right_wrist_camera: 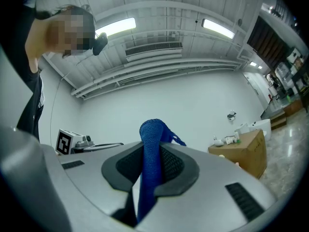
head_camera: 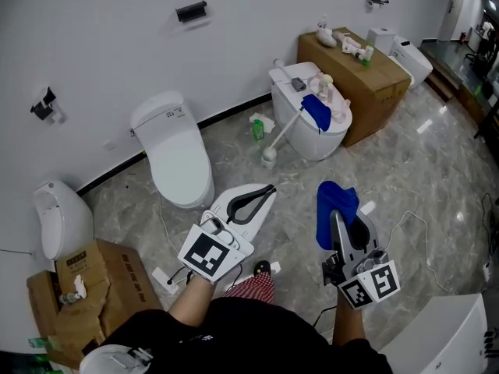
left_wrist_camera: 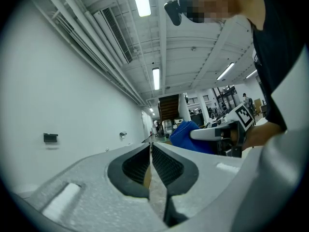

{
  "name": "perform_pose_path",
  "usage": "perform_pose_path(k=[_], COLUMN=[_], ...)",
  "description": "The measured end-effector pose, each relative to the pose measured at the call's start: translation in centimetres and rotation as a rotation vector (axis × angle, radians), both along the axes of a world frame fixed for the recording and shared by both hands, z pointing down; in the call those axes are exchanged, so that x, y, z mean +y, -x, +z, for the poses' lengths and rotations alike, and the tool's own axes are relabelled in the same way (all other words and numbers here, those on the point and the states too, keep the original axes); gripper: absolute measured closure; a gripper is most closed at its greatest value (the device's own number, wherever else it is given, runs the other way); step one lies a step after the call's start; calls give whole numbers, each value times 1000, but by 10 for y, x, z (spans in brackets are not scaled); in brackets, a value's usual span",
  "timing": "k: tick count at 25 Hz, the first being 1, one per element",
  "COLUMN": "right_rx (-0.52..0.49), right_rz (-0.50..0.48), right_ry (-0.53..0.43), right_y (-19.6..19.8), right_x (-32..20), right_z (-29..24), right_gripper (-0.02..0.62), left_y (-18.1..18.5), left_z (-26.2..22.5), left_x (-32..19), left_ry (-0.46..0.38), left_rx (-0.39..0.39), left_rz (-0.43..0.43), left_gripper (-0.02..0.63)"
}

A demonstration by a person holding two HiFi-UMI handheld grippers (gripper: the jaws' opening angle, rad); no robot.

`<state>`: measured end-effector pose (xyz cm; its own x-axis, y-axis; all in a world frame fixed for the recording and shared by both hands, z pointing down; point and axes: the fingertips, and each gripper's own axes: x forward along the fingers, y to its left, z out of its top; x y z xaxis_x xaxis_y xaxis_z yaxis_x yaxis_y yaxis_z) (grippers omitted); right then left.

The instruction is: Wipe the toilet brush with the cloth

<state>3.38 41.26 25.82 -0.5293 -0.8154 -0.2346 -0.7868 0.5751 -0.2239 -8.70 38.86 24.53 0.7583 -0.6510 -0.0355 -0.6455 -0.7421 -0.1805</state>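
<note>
Marble floor (head_camera: 405,170), white wall, several toilets along it. Toilet brush (head_camera: 279,136) leans against the far toilet (head_camera: 316,140), its head down on the floor, well apart from both tools. Left tool (left_wrist_camera: 151,149) clenched on nothing. Right tool (right_wrist_camera: 150,154) grasps the blue cloth (right_wrist_camera: 151,132), which pokes up between the jaws.

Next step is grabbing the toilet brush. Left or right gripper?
Left. The left gripper is shut and empty; the right gripper clamps the blue cloth. The toilet brush leans against the far toilet, apart from both.
</note>
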Motion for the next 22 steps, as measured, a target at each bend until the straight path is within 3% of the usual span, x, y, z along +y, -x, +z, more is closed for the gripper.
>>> perform_pose_path(k=[22], right_rx=[23], right_rz=[26], right_ry=[15], right_y=[17], right_x=[-73], right_z=[-1], right_gripper=[531], left_y=[11], left_z=[0], left_x=[-80], left_ry=[4], left_rx=[37], left_rz=[47], left_gripper=[600])
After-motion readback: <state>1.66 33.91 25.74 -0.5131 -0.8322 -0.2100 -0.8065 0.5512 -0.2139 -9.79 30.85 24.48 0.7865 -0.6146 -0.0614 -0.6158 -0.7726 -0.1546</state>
